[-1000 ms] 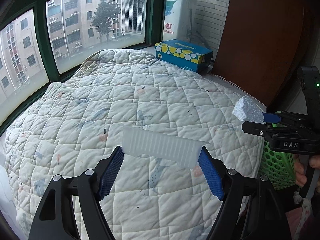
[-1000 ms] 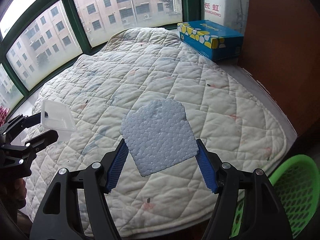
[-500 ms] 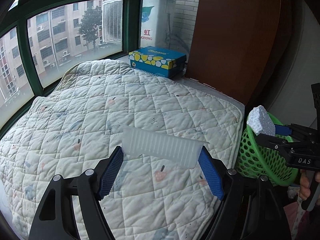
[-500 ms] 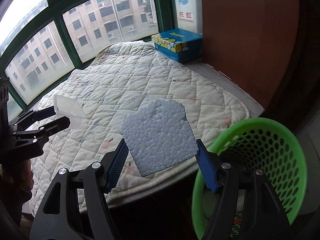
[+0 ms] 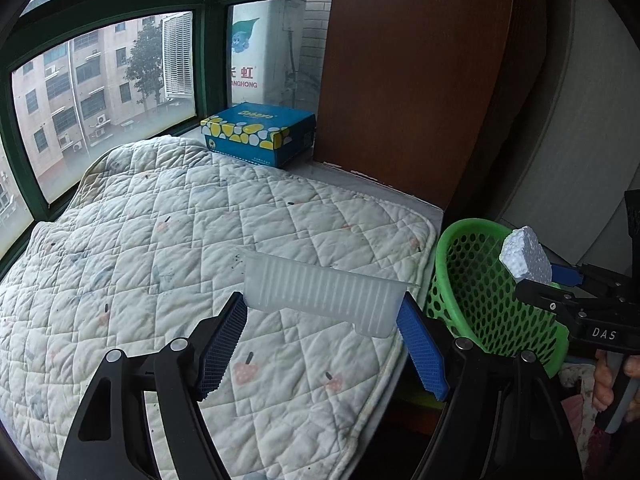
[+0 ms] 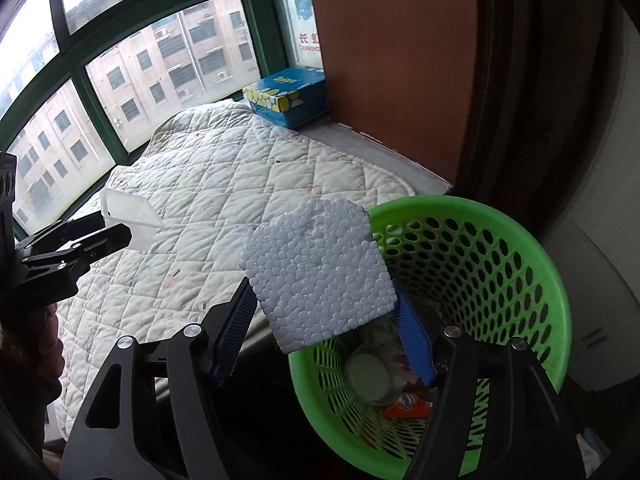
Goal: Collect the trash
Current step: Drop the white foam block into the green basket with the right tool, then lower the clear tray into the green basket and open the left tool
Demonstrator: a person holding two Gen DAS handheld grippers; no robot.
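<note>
Nearest in the left wrist view, the left tool (image 5: 322, 320) grips a clear ribbed plastic tray (image 5: 320, 294) by its two ends, blue pads (image 5: 224, 344) pressed against it, held above the near right part of the quilt (image 5: 160, 240). In the right wrist view the right tool (image 6: 324, 312) grips a white foam slab (image 6: 316, 272) between its pads, the slab tilted and held over the near left rim of the green basket (image 6: 520, 240) (perforated plastic). Inside the basket lie a pale round lid (image 6: 368, 376), an orange wrapper (image 6: 408, 402) and some crumpled white scraps. The basket stands just beside the right edge of the bed, lower than the quilt. At the far right of the left wrist view a hand (image 5: 608, 384) holds the right tool's handle. Farther off, a blue box (image 5: 258, 134) with yellow and white spots sits on the sill beyond the quilt's far edge, next to a brown wooden panel (image 5: 408, 80). Behind it are green-framed windows (image 5: 100, 92) with apartment blocks outside.
</note>
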